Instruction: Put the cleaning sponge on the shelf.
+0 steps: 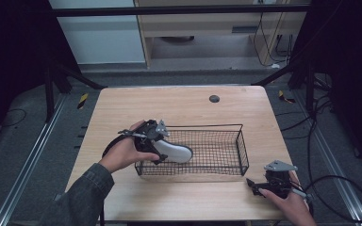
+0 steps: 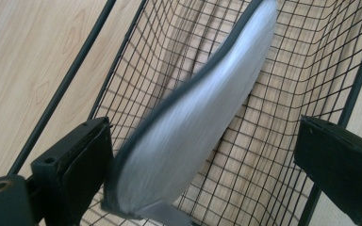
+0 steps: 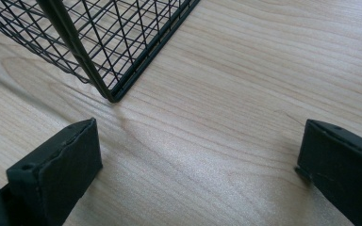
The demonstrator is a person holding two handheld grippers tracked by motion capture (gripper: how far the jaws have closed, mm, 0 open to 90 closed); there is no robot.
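A black wire basket (image 1: 242, 151) stands in the middle of the wooden table (image 1: 169, 101). My left gripper (image 1: 159, 154) hangs over the basket's left end, open. A white, flat oval object (image 1: 178, 152) with a dark edge lies tilted inside the basket just off the jaws. In the left gripper view the white object (image 2: 193, 122) is blurred, leaning by the left jaw inside the basket (image 2: 136, 61), with a wide gap to the right jaw; my left gripper (image 2: 202, 160) grips nothing. My right gripper (image 1: 251, 184) rests open on the table near the basket's front right corner (image 3: 109, 90); nothing sits between the jaws of my right gripper (image 3: 198, 160).
A small dark round grommet (image 1: 214, 98) sits at the table's far middle. A person's sleeve (image 1: 82, 195) comes in at the bottom left. Black frame bars and cables surround the table on the floor.
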